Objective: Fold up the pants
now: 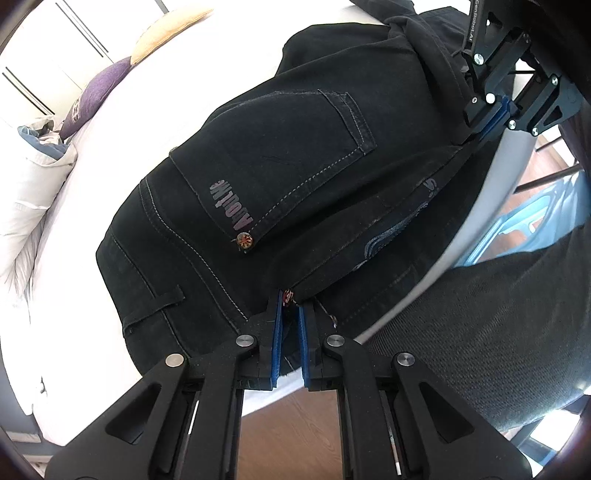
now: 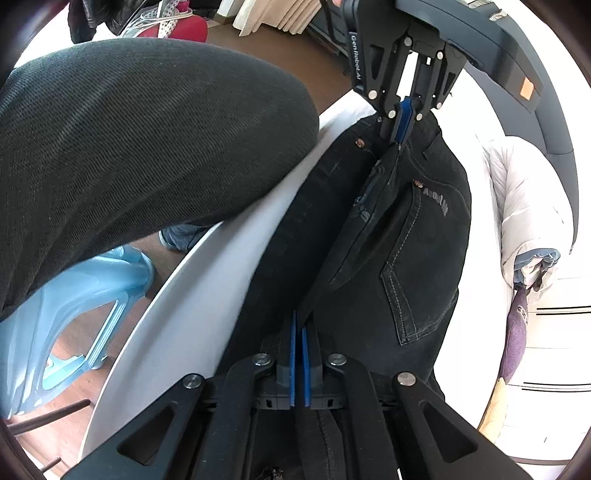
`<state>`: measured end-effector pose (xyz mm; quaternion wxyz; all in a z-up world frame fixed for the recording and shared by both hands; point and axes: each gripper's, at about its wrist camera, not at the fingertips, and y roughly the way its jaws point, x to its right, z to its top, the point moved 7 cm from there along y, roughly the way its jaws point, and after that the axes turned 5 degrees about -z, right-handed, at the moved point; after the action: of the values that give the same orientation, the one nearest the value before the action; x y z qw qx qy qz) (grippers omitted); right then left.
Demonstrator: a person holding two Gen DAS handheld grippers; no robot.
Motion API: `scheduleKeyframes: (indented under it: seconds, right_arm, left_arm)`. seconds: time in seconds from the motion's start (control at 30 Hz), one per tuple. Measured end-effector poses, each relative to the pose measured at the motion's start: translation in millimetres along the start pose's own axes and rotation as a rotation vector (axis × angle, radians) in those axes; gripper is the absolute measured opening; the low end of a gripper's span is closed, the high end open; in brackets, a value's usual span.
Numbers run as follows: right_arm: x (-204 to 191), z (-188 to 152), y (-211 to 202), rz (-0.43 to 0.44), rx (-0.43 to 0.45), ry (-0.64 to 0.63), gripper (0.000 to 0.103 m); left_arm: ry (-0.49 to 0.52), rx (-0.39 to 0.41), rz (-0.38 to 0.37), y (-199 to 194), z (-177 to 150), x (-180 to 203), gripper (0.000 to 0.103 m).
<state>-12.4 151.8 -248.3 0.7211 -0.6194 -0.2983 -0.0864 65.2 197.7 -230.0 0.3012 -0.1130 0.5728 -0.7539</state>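
Black jeans (image 1: 207,258) lie seat-up on the white bed (image 1: 74,280), close to its near edge. A back pocket (image 1: 288,158) with grey lettering faces up. My left gripper (image 1: 290,301) is shut on the waist end of the jeans, beside a small metal rivet. Farther along the same raised fold, my right gripper (image 1: 480,136) is shut on the cloth. In the right wrist view the right gripper (image 2: 300,319) pinches the fold of the jeans (image 2: 424,295), and the left gripper (image 2: 400,138) grips its far end. The fold between them is lifted off the layer beneath.
A person's dark grey knitted clothing (image 2: 129,147) fills the space beside the bed edge (image 2: 207,280). A light blue plastic stool (image 2: 74,314) stands on the wooden floor. A purple pillow (image 1: 96,92), a yellow pillow (image 1: 170,33) and a bunched quilt (image 1: 29,177) lie at the bed's far side.
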Motion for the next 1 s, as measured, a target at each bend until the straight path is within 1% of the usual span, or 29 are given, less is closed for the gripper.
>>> scheduleKeyframes:
  seconds: [0.07,0.1,0.17,0.27,0.43,0.6,0.63,0.73,0.8,0.87,0.93,1.0]
  right_arm:
    - [-4.5,4.7,0.7,-0.003,-0.003,-0.003,0.004]
    - [-6.3,5.7,0.2,-0.004,-0.007,-0.005,0.004]
    - [-5.8,6.2,3.3,-0.004,-0.010,-0.009,0.004]
    - [-8.7,6.3,6.3,-0.006,-0.016,-0.015,0.004]
    - [-10.9,6.5,9.6,-0.021,-0.023,-0.030,0.004]
    - [-17.6,6.9,13.2,-0.053,-0.032,-0.042,0.005]
    - [-18.1,5.9,15.2,-0.056,-0.038,-0.039,0.005]
    - [-20.1,5.0,15.9,-0.074,-0.040,-0.055,0.005]
    - [-20.6,4.4,15.4,-0.080,-0.041,-0.053,0.006]
    - [-21.2,3.9,16.1,-0.084,-0.045,-0.047,0.007]
    - [-21.7,4.1,17.1,-0.109,-0.054,-0.044,0.007]
    - [-21.2,4.1,17.5,-0.128,-0.061,-0.027,0.007]
  left_arm:
    - [0.007,0.001,0.004,1.4,2.0,2.6,0.007]
    - [0.010,-0.001,0.003,5.4,14.5,-0.4,0.007]
    - [0.022,-0.006,0.004,8.3,15.5,2.9,0.007]
    - [0.025,-0.005,0.007,8.2,8.5,9.3,0.007]
    - [0.018,-0.003,0.011,12.8,5.9,7.0,0.007]
    - [0.014,0.003,0.055,13.1,-3.3,12.9,0.012]
    - [0.010,-0.009,0.063,14.7,-3.7,13.2,0.015]
    - [-0.004,-0.037,0.067,11.8,-7.2,14.4,0.018]
    - [-0.020,-0.066,0.045,6.9,-14.1,13.5,0.018]
    - [-0.045,-0.092,0.057,0.4,-22.8,6.9,0.018]
    - [-0.092,-0.077,0.070,-9.8,-22.8,-3.2,0.018]
    - [-0.157,-0.023,0.079,-22.7,-10.3,-14.1,0.018]
